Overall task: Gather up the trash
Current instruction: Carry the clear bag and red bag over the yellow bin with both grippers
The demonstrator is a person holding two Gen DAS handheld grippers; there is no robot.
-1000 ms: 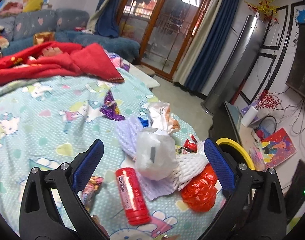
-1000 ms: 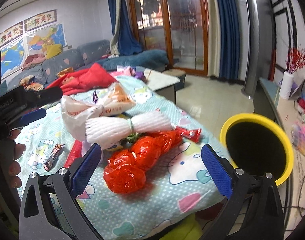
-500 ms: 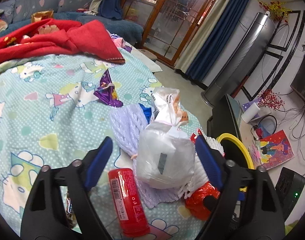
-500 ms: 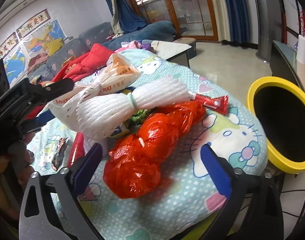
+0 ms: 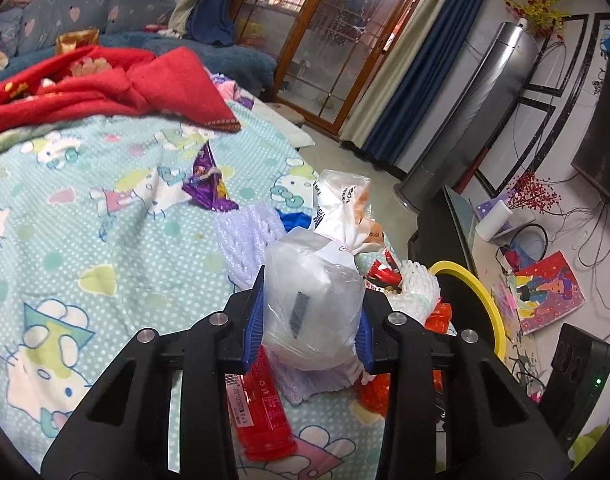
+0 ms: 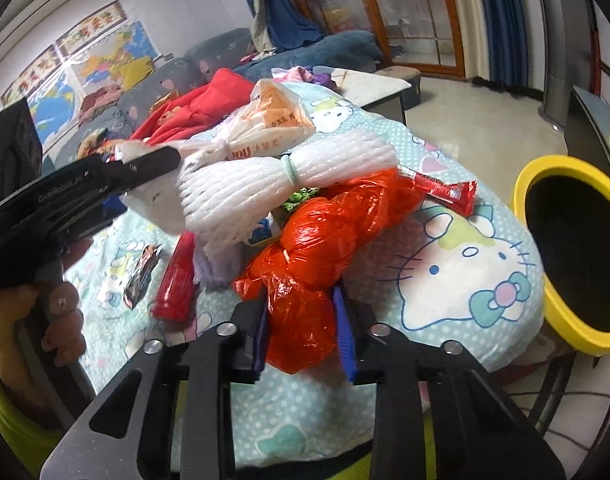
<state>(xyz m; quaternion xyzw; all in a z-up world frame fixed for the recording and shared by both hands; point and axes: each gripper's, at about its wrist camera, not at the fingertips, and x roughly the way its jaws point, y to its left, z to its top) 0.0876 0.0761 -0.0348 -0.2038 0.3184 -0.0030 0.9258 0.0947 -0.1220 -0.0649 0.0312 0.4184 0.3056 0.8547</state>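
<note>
Low in the middle of each wrist view, your two grippers have just been closing, and each one now has a bag between its blue pads. A second ago both stood wide open over the pile of trash; now they are pinched in. Your left gripper [image 5: 309,330] squeezes the clear plastic bag [image 5: 313,312], with a pad pressed on each side of it. That bag sits on top of the pile, on the white foam netting [image 5: 415,292] and beside the red bottle [image 5: 261,412], which lies on the cartoon bedsheet [image 5: 85,240] at the lower middle of the frame. Your right gripper [image 6: 301,334] clamps the near end of the red plastic bag [image 6: 325,248]; the rest of that bag stretches away toward the middle of the frame, under the foam bundle. Neither bag looks lifted yet, as far as I can tell. This means you have two pieces of trash caught and ready to carry. The yellow-rimmed bin [image 6: 561,320] waits at the right edge of the right wrist view, just past the end of the bed, so I think the next job is to lift both bags and drop them in there. More trash, like the purple wrapper [image 5: 209,188], lies further up the sheet.
</note>
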